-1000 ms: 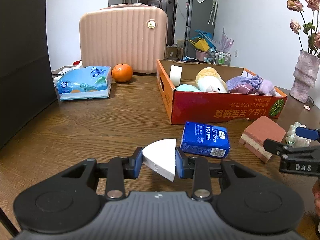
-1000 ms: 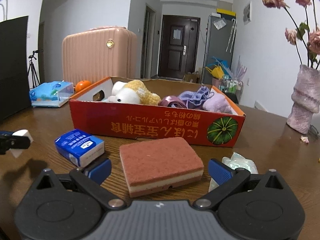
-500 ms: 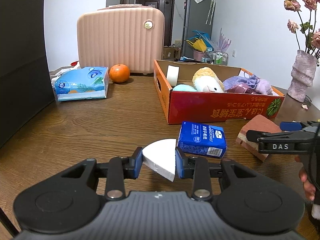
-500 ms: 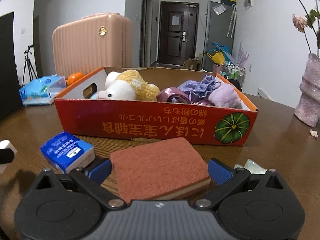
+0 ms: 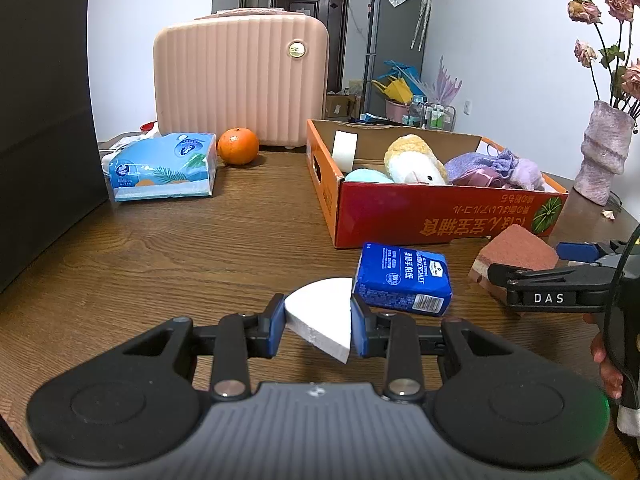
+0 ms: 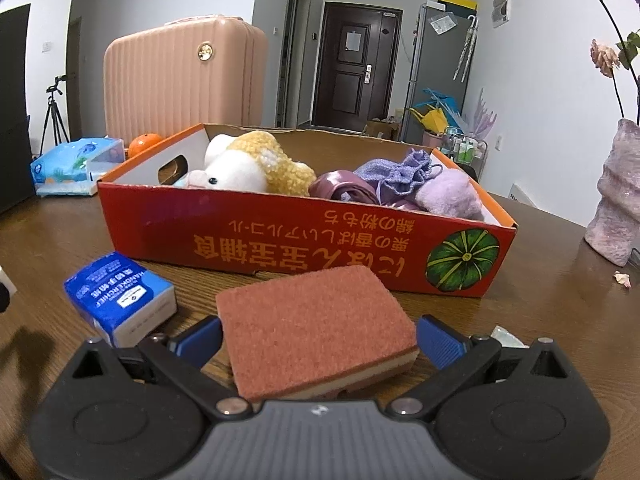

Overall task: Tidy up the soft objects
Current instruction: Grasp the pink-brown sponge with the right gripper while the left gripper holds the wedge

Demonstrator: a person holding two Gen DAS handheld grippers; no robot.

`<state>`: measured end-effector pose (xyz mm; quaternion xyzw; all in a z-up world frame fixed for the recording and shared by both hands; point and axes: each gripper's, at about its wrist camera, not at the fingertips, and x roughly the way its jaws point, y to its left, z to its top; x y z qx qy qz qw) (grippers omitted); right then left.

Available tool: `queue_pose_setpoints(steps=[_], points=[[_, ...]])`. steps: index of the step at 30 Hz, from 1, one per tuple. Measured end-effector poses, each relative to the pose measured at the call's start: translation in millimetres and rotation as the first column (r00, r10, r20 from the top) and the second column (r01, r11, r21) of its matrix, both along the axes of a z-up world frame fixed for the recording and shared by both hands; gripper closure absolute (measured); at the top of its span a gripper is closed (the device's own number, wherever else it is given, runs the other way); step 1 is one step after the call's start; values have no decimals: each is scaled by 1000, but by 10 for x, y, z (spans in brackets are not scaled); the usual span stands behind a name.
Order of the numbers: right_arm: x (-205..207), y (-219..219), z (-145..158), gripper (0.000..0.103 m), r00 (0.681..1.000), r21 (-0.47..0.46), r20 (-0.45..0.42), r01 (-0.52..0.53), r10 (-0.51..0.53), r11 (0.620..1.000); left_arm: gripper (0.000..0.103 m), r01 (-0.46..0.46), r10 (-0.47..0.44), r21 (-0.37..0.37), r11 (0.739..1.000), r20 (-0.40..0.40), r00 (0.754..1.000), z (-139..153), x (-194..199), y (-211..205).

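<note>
The left gripper (image 5: 318, 322) is clenching a white foam wedge (image 5: 322, 318) between its blue pads, holding it above the wooden table (image 5: 160, 248) near the table's front edge. The right gripper (image 6: 318, 336) is standing spread wide around a red sponge (image 6: 316, 330), one pad on each side; its jaws are not pressing on the sponge, which is lying flat on the table just in front of the red box (image 6: 304, 240). A blue tissue packet (image 6: 120, 294) is lying on the table beside the sponge, on the side towards the left gripper, also just in front of the box. The box is sitting towards the right half of the table and is holding a yellow and white plush (image 6: 248, 164), purple cloths (image 6: 400, 176), a pale blue item (image 5: 368, 176) and a white roll (image 5: 344, 150). Towards the table's far left corner a tissue pack (image 5: 164, 166) is lying beside an orange (image 5: 238, 146), with a pink suitcase (image 5: 240, 80) standing behind them. A pink vase (image 6: 618, 204) is standing at the right edge. A crumpled clear wrapper (image 6: 506, 336) is peeking out beside the right gripper's right pad.
</note>
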<state>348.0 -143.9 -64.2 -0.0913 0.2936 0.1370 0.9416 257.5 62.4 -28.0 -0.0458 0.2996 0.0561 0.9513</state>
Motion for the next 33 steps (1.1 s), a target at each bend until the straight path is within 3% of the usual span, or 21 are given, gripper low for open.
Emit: queue_pose_setpoints(steps=[6,10,14,19,27,33], points=[[-81,-66,216,0,996,132,21,85,-88,988,69,2,-2,-2,1000,4,1000,3,-5,-1],[89,29,278,0,980,163,-50,199,-193,966,69,5,-5,-5,1000,7,1000,4,-15,-3],[288,138,213,0,942,130,-139,322,-304,938,69,5,-4,-14,1000,10,1000,11,-23,10],[389,286,95,0,911,33,-136,397,-389,917,69,-17,17,-28,999,5,1000,7,3,62],[310,183,45,0,915,70,-159,385,-370,920,69,-92,92,-7,996,8,996,10,86,180],[258,59,37,2,937,131,-221,302,-270,944,69,-102,102,4,995,-2,995,-12,124,198]])
